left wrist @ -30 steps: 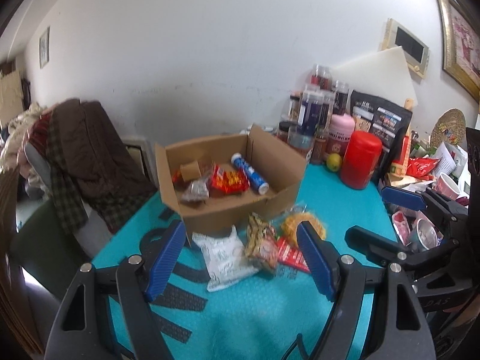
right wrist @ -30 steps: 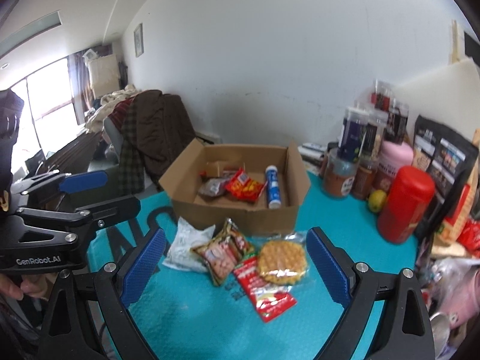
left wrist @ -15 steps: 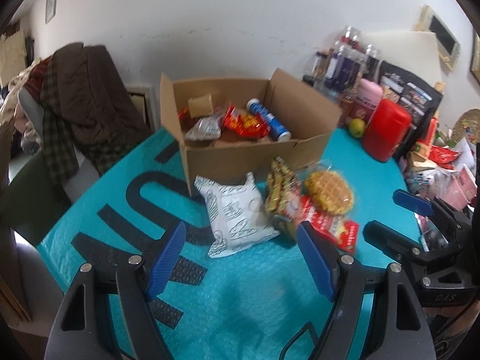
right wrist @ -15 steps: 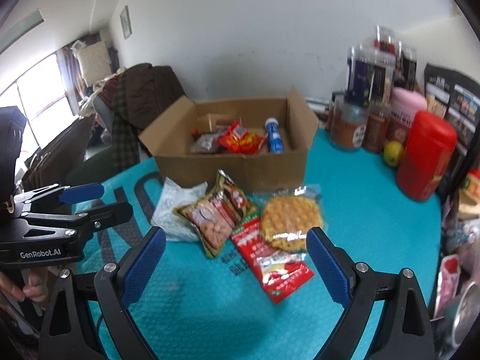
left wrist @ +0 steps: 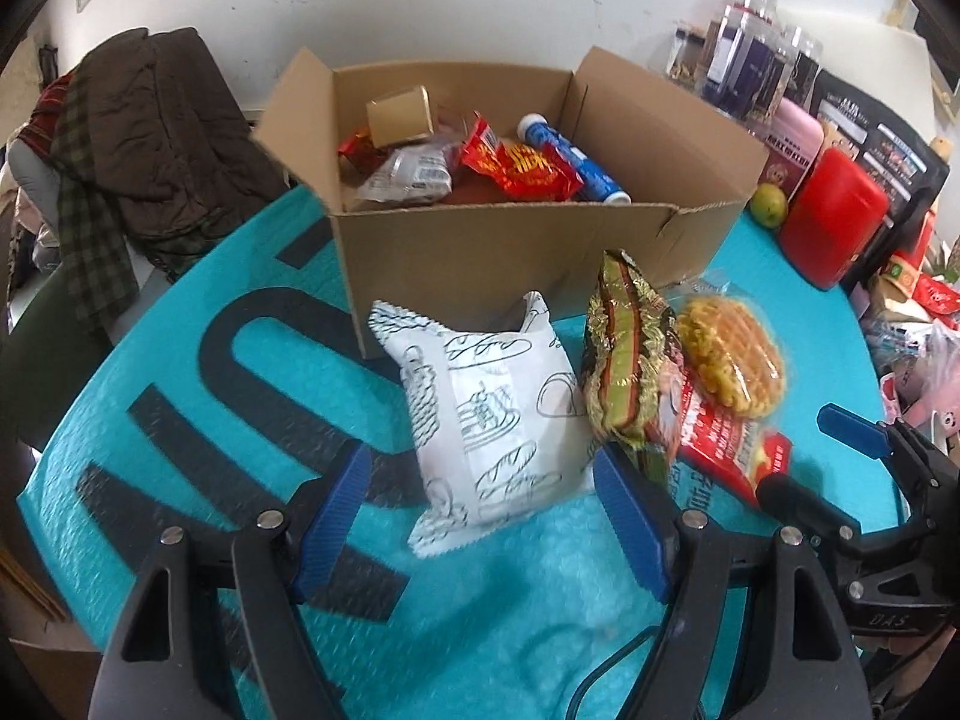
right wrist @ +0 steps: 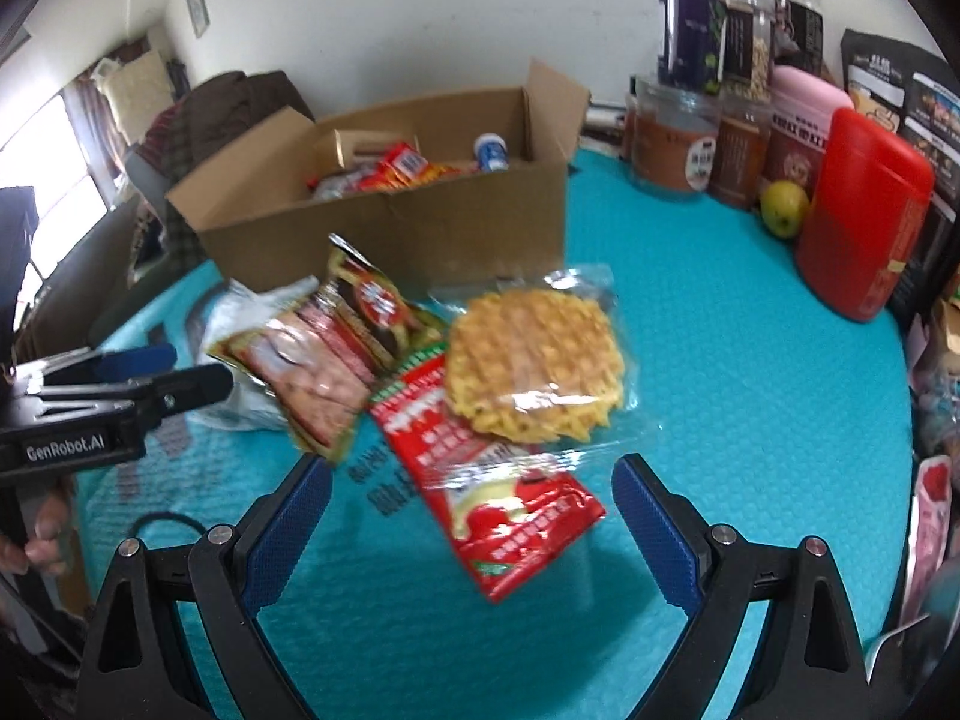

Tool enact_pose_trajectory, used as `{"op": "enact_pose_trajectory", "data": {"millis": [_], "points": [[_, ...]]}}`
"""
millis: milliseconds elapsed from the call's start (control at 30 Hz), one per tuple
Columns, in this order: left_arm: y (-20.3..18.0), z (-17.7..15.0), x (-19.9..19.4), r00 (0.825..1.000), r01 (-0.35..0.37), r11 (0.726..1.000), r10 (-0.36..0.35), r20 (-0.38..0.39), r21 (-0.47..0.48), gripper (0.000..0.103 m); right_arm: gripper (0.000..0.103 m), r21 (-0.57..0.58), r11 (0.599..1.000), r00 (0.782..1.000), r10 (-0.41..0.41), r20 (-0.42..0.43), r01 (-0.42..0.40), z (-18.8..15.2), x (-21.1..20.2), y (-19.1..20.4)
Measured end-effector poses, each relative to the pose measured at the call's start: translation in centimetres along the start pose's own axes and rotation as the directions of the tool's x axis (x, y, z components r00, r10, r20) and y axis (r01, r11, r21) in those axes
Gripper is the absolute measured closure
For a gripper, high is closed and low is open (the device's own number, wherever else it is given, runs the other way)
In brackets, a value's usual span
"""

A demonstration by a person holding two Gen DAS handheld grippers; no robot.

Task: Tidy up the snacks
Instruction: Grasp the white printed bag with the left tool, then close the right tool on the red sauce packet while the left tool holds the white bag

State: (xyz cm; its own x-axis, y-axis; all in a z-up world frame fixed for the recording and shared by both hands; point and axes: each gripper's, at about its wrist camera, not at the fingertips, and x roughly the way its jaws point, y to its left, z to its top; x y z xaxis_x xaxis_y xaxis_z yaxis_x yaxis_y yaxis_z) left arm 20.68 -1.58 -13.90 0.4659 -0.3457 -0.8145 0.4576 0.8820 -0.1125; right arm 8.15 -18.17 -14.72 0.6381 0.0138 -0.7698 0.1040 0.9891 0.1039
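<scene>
Spreading wide, the empty left gripper straddles the white printed snack packet; open right gripper brackets the red foil sachet, at six o'clock of the brown cardboard box.

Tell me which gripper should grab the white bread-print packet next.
Left. The white packet sits centred just ahead of the open left gripper. The right gripper is lined up on the red packet instead, with the white one off to its side.

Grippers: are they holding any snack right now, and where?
No. The left gripper is open with the white packet just ahead of it, ungripped; the right gripper is open over the red packet.
</scene>
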Motion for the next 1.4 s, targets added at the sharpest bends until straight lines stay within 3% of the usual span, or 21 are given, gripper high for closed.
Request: {"op": "enact_pose_trajectory", "data": {"millis": [400, 533, 667, 767, 1133, 1400], "points": [[-0.1, 1.5, 4.1, 0.991, 0.069, 0.998, -0.070, -0.110, -0.015, 0.026, 0.007, -0.049, 0.998, 0.996, -0.029, -0.086, 0.025, 0.2, 3.6, -0.9], [-0.6, 1.5, 4.4, 0.996, 0.034, 0.999, -0.031, -0.089, 0.022, 0.027, 0.008, -0.099, 0.992, 0.992, -0.083, -0.090, 0.074, -0.2, 3.9, -0.3], [-0.6, 1.2, 3.9, 0.996, 0.046, 0.999, -0.044, -0.076, 0.025, 0.040, 0.032, -0.097, 0.993, 0.994, -0.072, -0.085, 0.064, -0.5, 3.1, -0.1], [-0.4, 0.8, 3.4, 0.996, 0.054, 0.998, -0.053, -0.078, 0.017, 0.043, 0.042, -0.079, 0.995, 0.994, -0.067, -0.088, 0.060, -0.8, 2.5, -0.2], [-0.2, -4.2, -0.2, 0.993, 0.052, 0.998, -0.050, -0.103, 0.021, 0.043, 0.045, -0.069, 0.997, 0.993, -0.049, -0.110, 0.042, -4.0, -0.1, 1.2], [-1.6, -7.7, -2.4, 0.988, 0.093, 0.995, -0.086, -0.131, 0.048, 0.043, 0.045, -0.056, 0.998, 0.991, -0.046, -0.124, 0.040, -6.5, -2.2, 1.9]]}}
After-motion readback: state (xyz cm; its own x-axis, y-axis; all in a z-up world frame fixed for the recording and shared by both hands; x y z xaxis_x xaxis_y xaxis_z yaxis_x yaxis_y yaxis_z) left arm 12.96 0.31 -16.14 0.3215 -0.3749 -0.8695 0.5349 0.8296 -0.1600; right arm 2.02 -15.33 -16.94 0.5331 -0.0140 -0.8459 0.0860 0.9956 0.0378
